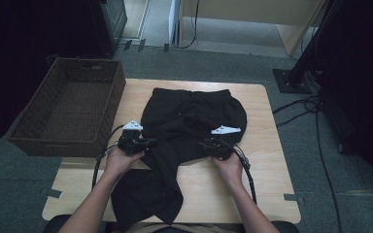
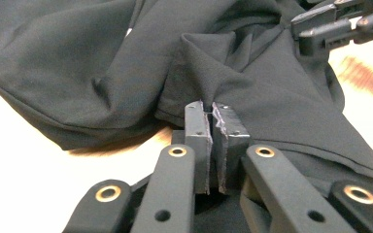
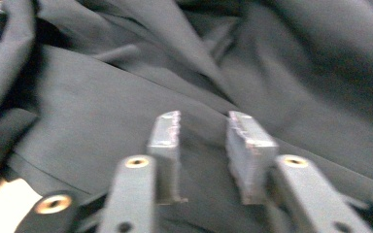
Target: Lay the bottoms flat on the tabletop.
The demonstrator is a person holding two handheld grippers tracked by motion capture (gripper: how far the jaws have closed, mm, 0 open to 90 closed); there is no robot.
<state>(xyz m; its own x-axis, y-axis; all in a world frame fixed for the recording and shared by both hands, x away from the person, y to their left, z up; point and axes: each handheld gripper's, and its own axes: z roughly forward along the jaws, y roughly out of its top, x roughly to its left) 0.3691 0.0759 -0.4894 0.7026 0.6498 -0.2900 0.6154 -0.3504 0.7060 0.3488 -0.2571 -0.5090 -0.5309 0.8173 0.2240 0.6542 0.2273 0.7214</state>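
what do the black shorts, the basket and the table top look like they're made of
Black shorts: thin, soft woven or knit fabric, matte; it drapes and creases in smooth folds where the left gripper pinches it. Basket: dark brown wicker or rattan, judging by the woven ribbing on its walls. Table: light wood or wood-look laminate, smooth with faint grain; which one is unclear.

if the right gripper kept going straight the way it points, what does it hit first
Most likely the black shorts: the right gripper has its jaws open just over the cloth, with folds straight ahead. Depth is hard to judge.
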